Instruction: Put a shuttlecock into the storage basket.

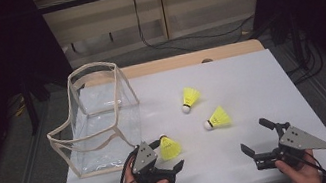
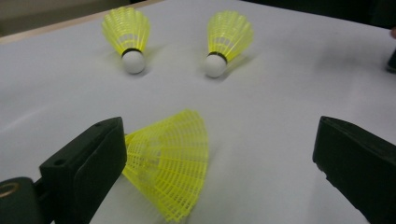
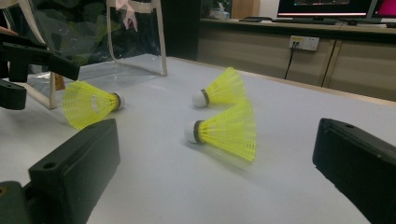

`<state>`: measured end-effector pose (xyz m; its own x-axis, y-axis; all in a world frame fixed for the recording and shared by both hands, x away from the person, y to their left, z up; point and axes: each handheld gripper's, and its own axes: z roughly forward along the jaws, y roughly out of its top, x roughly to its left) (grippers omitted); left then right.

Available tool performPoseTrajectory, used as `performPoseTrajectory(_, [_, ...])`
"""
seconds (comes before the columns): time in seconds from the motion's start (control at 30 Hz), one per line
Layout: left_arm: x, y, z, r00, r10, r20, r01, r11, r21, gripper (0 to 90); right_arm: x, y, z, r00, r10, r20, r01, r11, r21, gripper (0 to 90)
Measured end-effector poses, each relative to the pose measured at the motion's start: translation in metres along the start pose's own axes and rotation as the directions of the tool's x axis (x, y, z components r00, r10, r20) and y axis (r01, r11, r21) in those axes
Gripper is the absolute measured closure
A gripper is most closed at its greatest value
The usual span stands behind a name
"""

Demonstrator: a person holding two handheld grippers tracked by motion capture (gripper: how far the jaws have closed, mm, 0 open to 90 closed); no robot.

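Note:
Three yellow shuttlecocks lie on the white table (image 1: 249,71). The nearest shuttlecock (image 1: 169,147) (image 2: 173,163) rests between the wide jaws of my left gripper (image 1: 170,151) (image 2: 219,140), which is open, its skirt beside the left jaw. Two more shuttlecocks lie farther out, one (image 1: 191,97) (image 2: 128,35) behind the other (image 1: 218,118) (image 2: 229,37). My right gripper (image 1: 256,136) (image 3: 215,140) is open near the front right, facing a shuttlecock (image 3: 226,130) a little ahead of it.
A clear bag with beige trim (image 1: 99,118) (image 3: 93,32) stands open at the table's left, just beyond the left gripper. The table's front edge runs right under both hands. Cabinets and floor cables lie behind the table.

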<state>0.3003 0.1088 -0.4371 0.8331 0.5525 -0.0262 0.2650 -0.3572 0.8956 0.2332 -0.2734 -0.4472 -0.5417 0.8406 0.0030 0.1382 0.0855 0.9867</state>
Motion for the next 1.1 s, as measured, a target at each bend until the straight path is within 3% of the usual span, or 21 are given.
performPoseTrajectory(0.13, [-0.001,0.001,0.004,0.9992,-0.017,-0.035,0.018,0.9996,0.020,4.7,0.000,0.000,0.000,1.0000,0.000,-0.001,0.000,1.000,-0.001,0.7])
performPoseTrajectory(0.2, [-0.002,0.003,0.006,0.9982,0.003,-0.061,-0.001,0.9993,0.037,5.4,0.000,0.000,0.000,1.0000,0.000,-0.002,0.000,1.000,-0.003,0.7])
performPoseTrajectory(0.33, [-0.004,0.003,0.009,0.9959,-0.008,-0.090,0.013,0.9986,0.052,7.0,0.001,0.000,0.000,1.0000,0.000,-0.005,0.000,1.000,-0.004,0.7])
performPoseTrajectory(0.37, [-0.005,0.003,0.012,0.9943,-0.027,-0.103,0.033,0.9980,0.054,6.9,0.001,0.000,0.000,1.0000,0.000,-0.005,0.000,1.000,-0.004,0.7])
performPoseTrajectory(0.7, [-0.004,0.003,0.019,0.9830,-0.101,-0.153,0.113,0.9907,0.075,13.6,0.000,0.001,-0.001,1.0000,-0.001,-0.003,0.001,1.000,-0.009,0.7])
performPoseTrajectory(0.97, [-0.002,0.002,0.025,0.9730,-0.112,-0.202,0.137,0.9837,0.116,21.2,0.000,0.000,-0.001,1.0000,0.000,-0.003,0.000,1.000,-0.006,0.8])
performPoseTrajectory(1.1, [-0.001,0.001,0.026,0.9711,-0.115,-0.209,0.141,0.9832,0.116,25.3,0.000,0.001,-0.001,1.0000,-0.003,-0.002,0.003,1.000,-0.010,0.9])
